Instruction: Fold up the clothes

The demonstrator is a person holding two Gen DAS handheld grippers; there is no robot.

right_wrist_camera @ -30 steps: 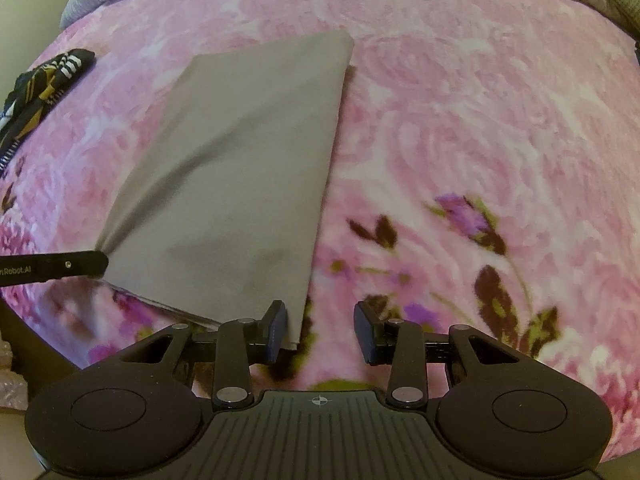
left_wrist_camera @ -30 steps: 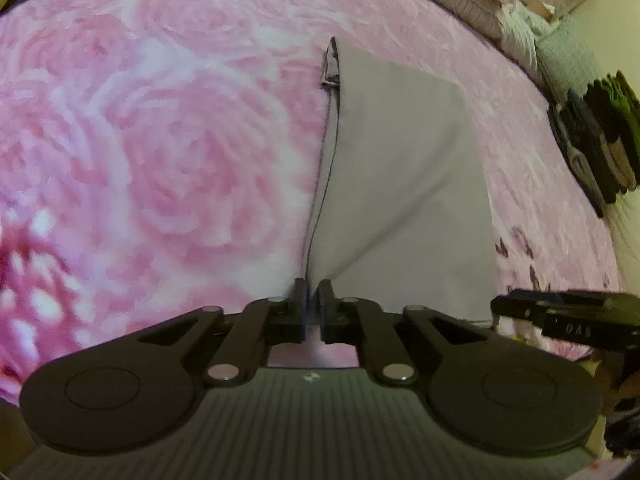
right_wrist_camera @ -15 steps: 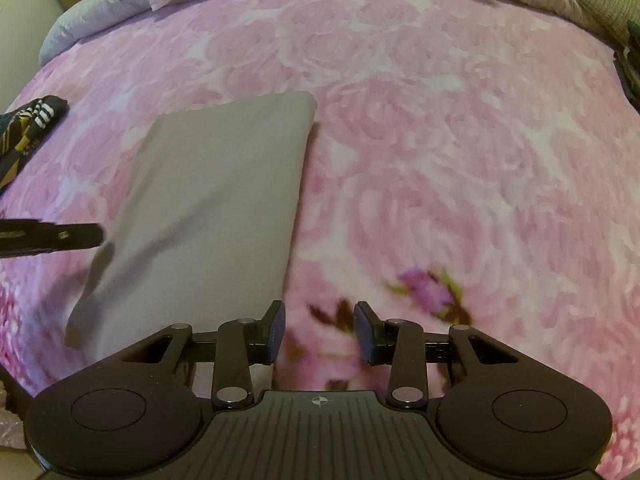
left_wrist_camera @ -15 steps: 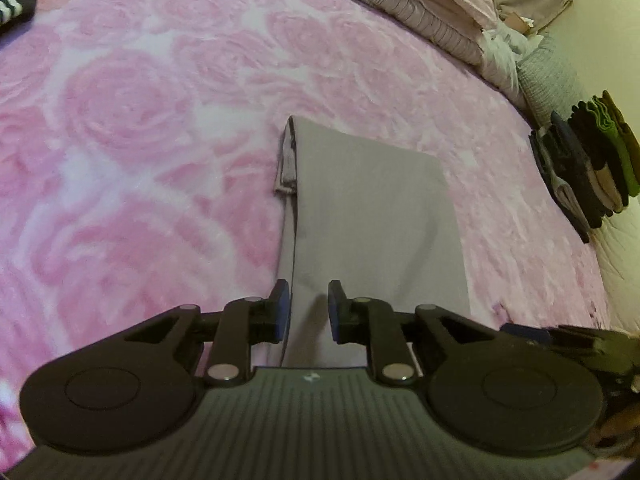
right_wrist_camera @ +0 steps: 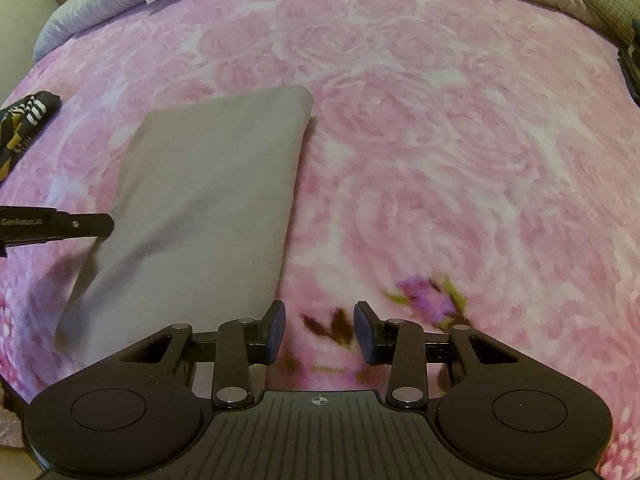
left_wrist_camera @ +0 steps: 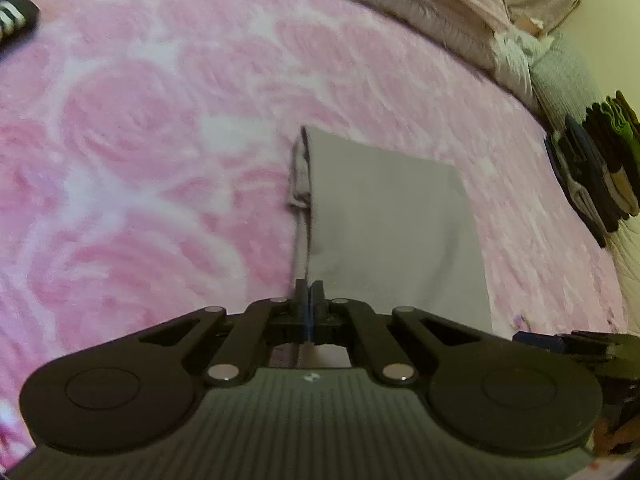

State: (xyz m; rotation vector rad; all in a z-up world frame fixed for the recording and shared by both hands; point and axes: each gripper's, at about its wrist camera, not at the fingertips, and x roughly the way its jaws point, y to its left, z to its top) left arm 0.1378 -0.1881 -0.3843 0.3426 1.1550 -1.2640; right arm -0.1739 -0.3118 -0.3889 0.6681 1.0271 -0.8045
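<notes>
A folded grey cloth (left_wrist_camera: 384,220) lies flat on the pink rose blanket (left_wrist_camera: 140,160). My left gripper (left_wrist_camera: 310,296) is shut on the cloth's near left edge, and the fabric runs up from between its fingers. In the right wrist view the same cloth (right_wrist_camera: 208,200) lies to the left. My right gripper (right_wrist_camera: 320,330) is open beside the cloth's near right edge, its left finger (right_wrist_camera: 276,328) just at that edge, with only blanket between the fingers. The left gripper's tip (right_wrist_camera: 80,224) shows at the cloth's left side.
A stack of folded dark clothes (left_wrist_camera: 600,168) stands at the bed's right edge. A black and yellow striped garment (right_wrist_camera: 24,124) lies at the far left. Pillows and bedding (left_wrist_camera: 420,4) line the back. Open blanket (right_wrist_camera: 460,160) spreads right of the cloth.
My left gripper, shut one second ago and open half a second ago, has shut again on the cloth's left edge. The right gripper stayed open and shifted slightly along the right edge.
</notes>
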